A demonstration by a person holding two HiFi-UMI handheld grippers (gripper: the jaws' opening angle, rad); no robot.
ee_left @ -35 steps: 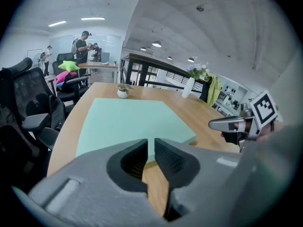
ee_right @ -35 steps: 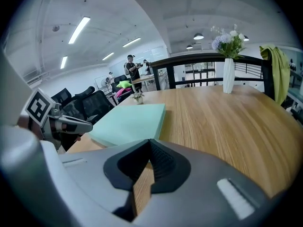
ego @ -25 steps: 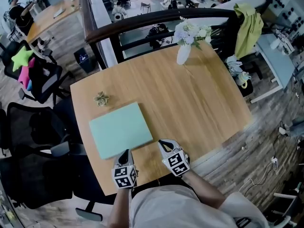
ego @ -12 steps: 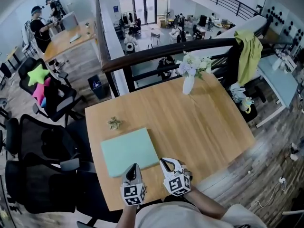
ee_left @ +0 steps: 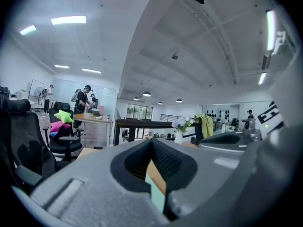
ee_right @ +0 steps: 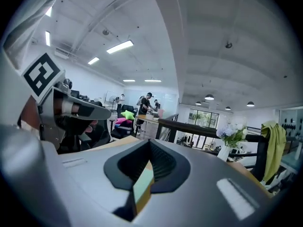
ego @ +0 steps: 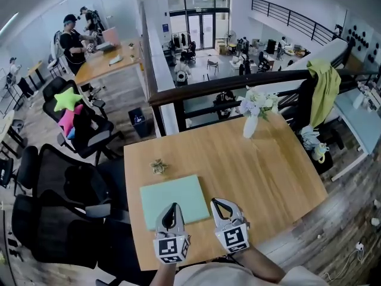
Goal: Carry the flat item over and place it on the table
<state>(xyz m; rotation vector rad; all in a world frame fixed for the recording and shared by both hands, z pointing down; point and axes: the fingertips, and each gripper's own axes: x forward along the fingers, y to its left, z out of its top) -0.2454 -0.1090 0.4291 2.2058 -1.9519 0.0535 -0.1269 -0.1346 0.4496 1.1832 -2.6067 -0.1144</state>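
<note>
The left gripper [ego: 172, 207] sits at the near edge of the thin mint-green rectangular board [ego: 174, 196], with its tip just over that edge. The right gripper [ego: 217, 202] sits just beside the board's near right corner and does not touch it. Each pair of tongs is closed tip to tip and holds nothing. The sliver of green in each gripper view is the board lying beyond the tongs, not something pinched between them.

The board lies flat on the pale wooden surface [ego: 268, 171], so the placing looks finished.

The board looks thin, stiff and light, with a smooth face that could slip in a shallow grip. Lying flush, it offers no lip to catch. A fresh hold would probably work best along the near edge, one pair of tongs towards each corner, once that edge is slid out past the rim of the surface.

Just beyond the board's far left corner lies a small dried, star-like ornament [ego: 158, 167]. Well beyond the far right corner stands a white vase of pale flowers [ego: 250, 124]. Farther than the vase runs a dark handrail [ego: 238, 81].

Counted: one board, two grippers, one ornament, one vase.
</note>
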